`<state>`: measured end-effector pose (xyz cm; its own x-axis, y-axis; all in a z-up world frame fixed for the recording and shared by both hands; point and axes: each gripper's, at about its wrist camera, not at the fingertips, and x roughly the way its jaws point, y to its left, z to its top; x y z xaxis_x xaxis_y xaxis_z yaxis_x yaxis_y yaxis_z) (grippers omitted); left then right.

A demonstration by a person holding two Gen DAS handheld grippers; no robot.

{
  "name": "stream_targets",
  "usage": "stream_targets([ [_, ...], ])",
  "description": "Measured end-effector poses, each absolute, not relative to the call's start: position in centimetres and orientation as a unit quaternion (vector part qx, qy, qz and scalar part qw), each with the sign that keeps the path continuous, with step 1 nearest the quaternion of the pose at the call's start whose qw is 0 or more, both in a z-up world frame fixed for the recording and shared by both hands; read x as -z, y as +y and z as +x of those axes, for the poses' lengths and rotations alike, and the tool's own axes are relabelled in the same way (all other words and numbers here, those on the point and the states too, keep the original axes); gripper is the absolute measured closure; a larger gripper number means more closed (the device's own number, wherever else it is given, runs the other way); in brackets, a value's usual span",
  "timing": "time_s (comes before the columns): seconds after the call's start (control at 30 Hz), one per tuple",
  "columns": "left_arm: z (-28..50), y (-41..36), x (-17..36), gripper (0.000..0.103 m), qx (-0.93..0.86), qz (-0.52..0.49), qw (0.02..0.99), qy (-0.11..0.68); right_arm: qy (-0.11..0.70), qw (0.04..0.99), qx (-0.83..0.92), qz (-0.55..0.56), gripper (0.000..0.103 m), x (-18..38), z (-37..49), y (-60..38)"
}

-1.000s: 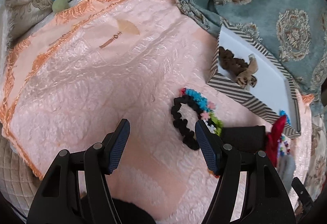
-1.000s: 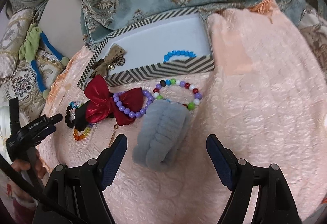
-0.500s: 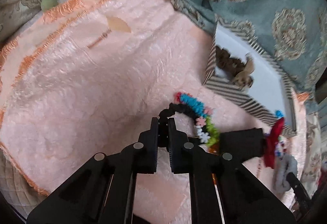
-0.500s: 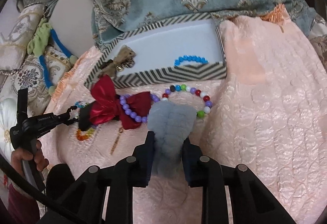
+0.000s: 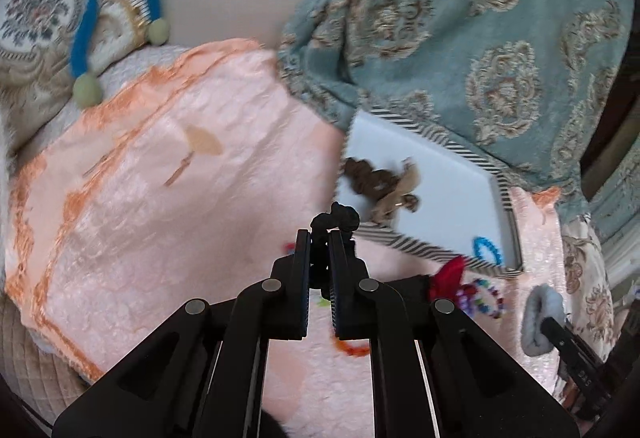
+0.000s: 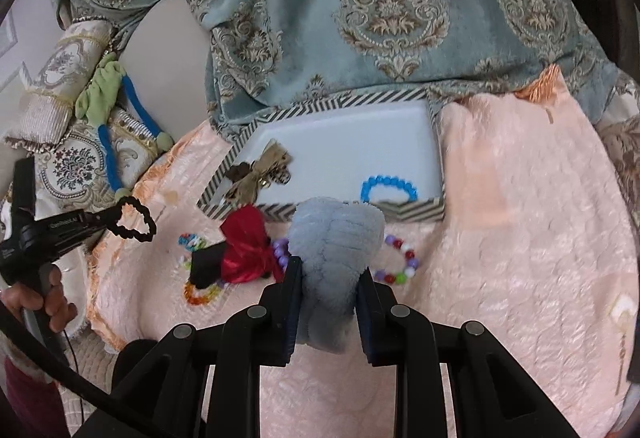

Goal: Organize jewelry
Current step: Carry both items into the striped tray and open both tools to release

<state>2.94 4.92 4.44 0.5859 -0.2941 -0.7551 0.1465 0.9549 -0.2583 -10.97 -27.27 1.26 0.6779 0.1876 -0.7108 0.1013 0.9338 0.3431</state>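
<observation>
Jaws on both sides are loaded: the left gripper (image 5: 320, 238) pinches the black scrunchie (image 5: 338, 219) with its loop hanging free off the tips, and the right gripper (image 6: 329, 272) squeezes the grey fluffy band (image 6: 334, 238), which stands up between the pads. Straight ahead of both lies the striped box (image 6: 408, 207) — just beyond the right gripper's load, ahead and to the right of the left one's. My read is that the right hand is nearer and needs only a short carry forward over the near wall.
</observation>
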Motion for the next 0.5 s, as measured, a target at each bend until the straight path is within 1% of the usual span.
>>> stream_targets([
  [0.23,4.8,-1.8,-5.1,0.096,0.17,-0.053,0.884,0.432,0.406,0.898,-0.015,0.172,0.08,-1.2,-6.7,-29.1],
  [0.5,9.8,-9.7,-1.8,0.096,0.207,-0.04,0.86,0.464,0.431,0.887,-0.01,0.163,0.08,1.7,1.2,-31.4],
])
